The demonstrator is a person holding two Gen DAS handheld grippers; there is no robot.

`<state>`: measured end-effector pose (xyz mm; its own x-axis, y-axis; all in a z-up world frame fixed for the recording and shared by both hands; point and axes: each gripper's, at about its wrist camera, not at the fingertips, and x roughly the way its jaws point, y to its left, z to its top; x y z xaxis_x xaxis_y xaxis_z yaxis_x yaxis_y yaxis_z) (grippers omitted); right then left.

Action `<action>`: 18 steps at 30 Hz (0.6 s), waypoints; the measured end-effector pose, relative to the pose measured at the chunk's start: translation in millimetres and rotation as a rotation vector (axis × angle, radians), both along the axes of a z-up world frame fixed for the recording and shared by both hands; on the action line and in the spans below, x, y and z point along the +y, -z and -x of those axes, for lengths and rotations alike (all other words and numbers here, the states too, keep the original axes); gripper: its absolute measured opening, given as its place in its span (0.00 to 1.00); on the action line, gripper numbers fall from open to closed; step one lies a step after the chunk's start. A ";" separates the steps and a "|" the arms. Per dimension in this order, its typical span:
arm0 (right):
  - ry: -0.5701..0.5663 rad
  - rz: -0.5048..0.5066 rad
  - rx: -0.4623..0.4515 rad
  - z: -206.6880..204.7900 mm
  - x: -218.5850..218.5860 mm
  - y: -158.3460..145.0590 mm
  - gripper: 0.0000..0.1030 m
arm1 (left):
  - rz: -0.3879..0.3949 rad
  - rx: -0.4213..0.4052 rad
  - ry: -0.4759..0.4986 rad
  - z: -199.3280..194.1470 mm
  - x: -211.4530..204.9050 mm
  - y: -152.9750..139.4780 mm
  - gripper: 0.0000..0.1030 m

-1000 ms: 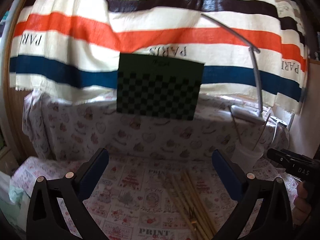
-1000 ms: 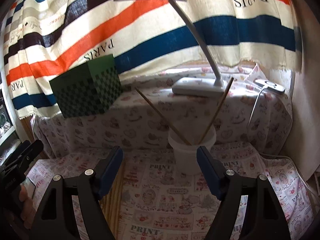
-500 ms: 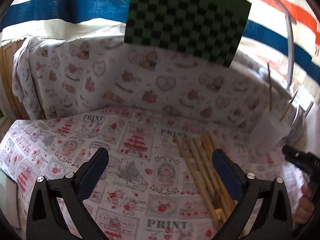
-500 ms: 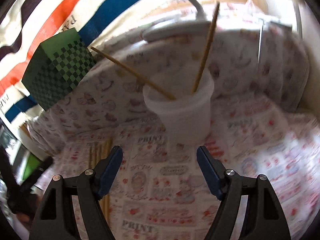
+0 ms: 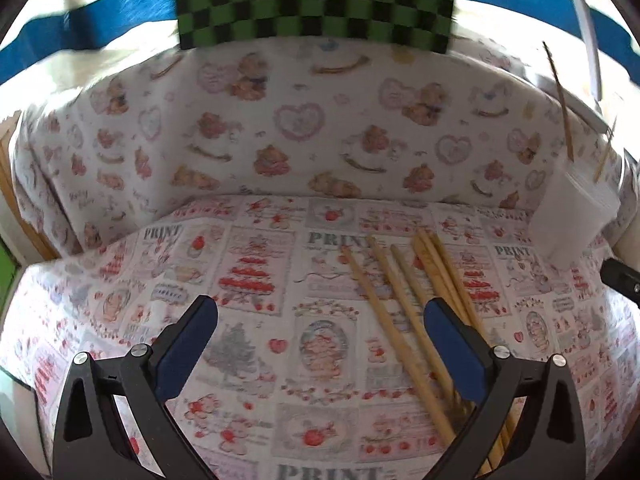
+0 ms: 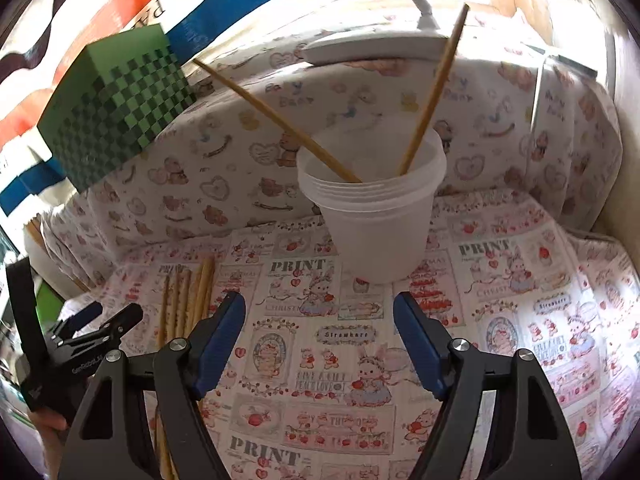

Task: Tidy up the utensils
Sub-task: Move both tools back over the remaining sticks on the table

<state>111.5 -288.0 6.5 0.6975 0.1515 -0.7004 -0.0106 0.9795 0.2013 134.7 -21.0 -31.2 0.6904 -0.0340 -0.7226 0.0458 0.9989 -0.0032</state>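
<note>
Progress is judged as early: two chopsticks are stood in the white cup, while about five chopsticks on the cloth are left. The left gripper and right gripper are spread wide, nothing held.

Matt wooden chopsticks, translucent plastic cup, printed cloth

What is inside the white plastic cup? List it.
Two wooden chopsticks stand in the white plastic cup, leaning apart against opposite sides of the rim. Their lower ends and the cup's bottom are hidden by its cloudy wall.
</note>
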 end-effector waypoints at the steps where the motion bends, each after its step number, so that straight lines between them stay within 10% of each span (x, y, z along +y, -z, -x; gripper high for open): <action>1: -0.003 0.009 0.000 0.0 1.5 0.4 0.76 | -0.018 -0.003 0.009 0.9 -5.4 0.4 0.99; 13: -0.001 0.046 -0.003 0.3 6.1 2.2 0.76 | 0.059 0.116 -0.038 -14.1 3.7 19.4 0.67; 18: 0.000 0.061 -0.005 1.1 7.2 2.2 0.76 | -0.051 0.099 -0.046 -10.8 -4.7 17.2 0.65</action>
<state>110.4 -280.7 4.3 0.7011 0.1085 -0.7047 -0.0114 0.9899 0.1410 145.5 -25.7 -48.3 0.6154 0.0351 -0.7874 0.0015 0.9990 0.0457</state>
